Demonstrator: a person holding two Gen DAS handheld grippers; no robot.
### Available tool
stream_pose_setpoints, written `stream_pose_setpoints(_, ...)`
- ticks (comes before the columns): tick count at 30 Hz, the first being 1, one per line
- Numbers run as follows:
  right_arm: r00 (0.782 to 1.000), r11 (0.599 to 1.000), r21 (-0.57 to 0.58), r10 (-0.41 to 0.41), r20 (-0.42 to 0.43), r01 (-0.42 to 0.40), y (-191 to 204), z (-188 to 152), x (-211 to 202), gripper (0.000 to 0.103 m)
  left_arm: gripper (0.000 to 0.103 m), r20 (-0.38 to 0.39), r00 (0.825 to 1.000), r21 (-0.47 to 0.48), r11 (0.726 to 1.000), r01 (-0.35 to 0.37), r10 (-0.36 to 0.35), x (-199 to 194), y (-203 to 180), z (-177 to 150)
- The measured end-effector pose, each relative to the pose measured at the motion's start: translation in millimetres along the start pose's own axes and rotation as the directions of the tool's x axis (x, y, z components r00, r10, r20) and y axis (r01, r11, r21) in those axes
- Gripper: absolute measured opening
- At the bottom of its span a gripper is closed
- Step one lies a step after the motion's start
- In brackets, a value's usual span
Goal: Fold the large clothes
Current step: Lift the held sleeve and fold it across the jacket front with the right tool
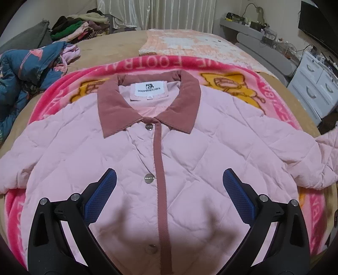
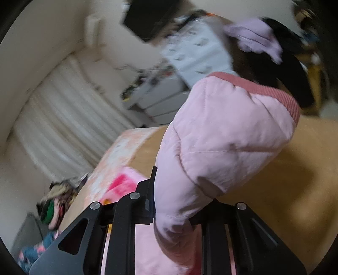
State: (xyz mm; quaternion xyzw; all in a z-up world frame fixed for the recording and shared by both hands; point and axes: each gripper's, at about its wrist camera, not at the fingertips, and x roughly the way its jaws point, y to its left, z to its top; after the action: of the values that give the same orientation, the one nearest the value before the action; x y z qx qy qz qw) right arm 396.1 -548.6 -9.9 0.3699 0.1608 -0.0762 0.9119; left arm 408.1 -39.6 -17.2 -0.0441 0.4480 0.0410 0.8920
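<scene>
A pink quilted jacket (image 1: 190, 148) with a dusty-rose collar (image 1: 118, 105) and placket lies front up, buttoned, on a pink printed blanket (image 1: 281, 88) on the bed. My left gripper (image 1: 169, 186) hovers open and empty above the jacket's chest, its blue pads (image 1: 101, 194) spread wide. In the blurred right wrist view my right gripper (image 2: 175, 203) is shut on the jacket's sleeve (image 2: 221, 139), near the rose-trimmed cuff (image 2: 274, 93), and holds it lifted off the bed. That sleeve shows at the right edge of the left wrist view (image 1: 325, 152).
A crumpled blue patterned garment (image 1: 23, 69) lies at the bed's left. A pile of clothes (image 1: 78, 27) sits at the far left corner. White drawers (image 1: 316, 84) and a cluttered grey shelf (image 1: 253, 29) stand to the right. Curtains (image 1: 158, 12) hang behind the bed.
</scene>
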Motion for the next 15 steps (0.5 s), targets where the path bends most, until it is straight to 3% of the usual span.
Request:
stream_pose_setpoints(8,0.986,0.968,-0.187,0.165,-0.020,-0.166,98.7,-8.6,-16.2,0.017,0.094,0.031,1.000,-0.003,1.000,0.002,-0.002,-25.4,17.5,3.3)
stream_pose_setpoints(15,0.953,0.916,-0.264,0.297,-0.056,-0.301,158.3,-29.4,-44.7,0.017,0.094,0.057,0.998,-0.025,1.000,0.010,-0.008,-48.2,40.0,4.6)
